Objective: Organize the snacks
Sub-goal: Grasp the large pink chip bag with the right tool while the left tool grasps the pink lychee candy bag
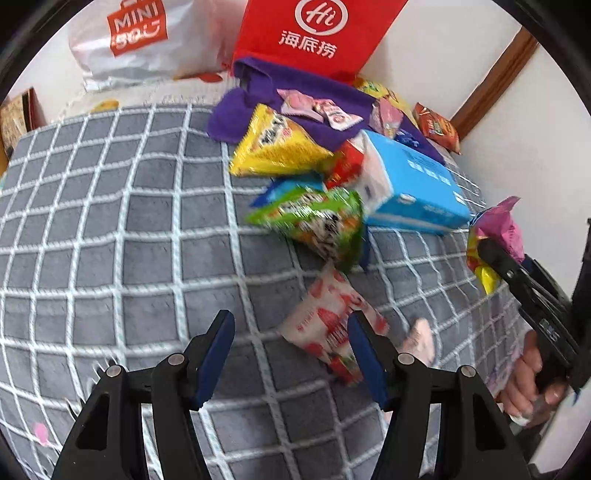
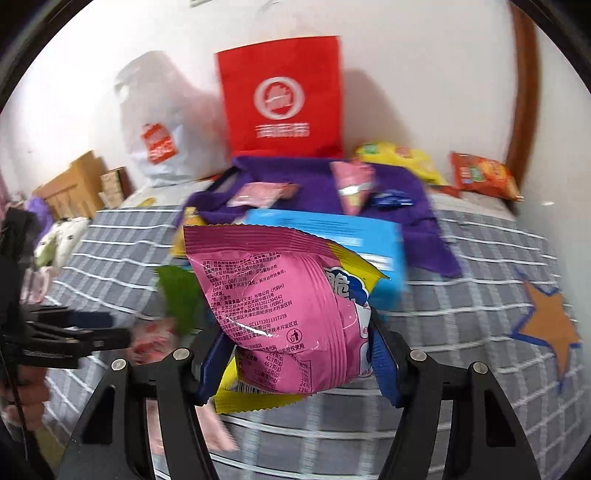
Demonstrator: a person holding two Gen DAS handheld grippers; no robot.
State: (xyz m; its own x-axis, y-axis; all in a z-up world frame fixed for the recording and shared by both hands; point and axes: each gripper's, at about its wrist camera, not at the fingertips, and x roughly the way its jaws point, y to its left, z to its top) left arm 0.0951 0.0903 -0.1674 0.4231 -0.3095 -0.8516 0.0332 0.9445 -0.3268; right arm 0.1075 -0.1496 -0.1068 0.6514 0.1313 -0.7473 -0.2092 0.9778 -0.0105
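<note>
My right gripper (image 2: pixel 299 350) is shut on a pink snack bag (image 2: pixel 288 306) with yellow edges, lifted above the grey checked blanket (image 2: pixel 461 295). The left wrist view shows that same gripper (image 1: pixel 491 254) and the pink bag (image 1: pixel 498 225) at the far right. My left gripper (image 1: pixel 291 328) is open low over the blanket (image 1: pixel 110 221). A white packet with red strawberries (image 1: pixel 325 321) lies flat just past its right finger, and the left finger stands apart from it. Further on lie a green bag (image 1: pixel 314 218), a yellow bag (image 1: pixel 277 144) and a blue box (image 1: pixel 413 184).
A red carrier bag (image 1: pixel 314 33) and a white shopping bag (image 1: pixel 140 37) lean on the wall at the back. A purple cloth bag (image 1: pixel 295 85) with small pink packets lies before them. An orange-red packet (image 1: pixel 437 127) rests by the wooden frame (image 1: pixel 495 77).
</note>
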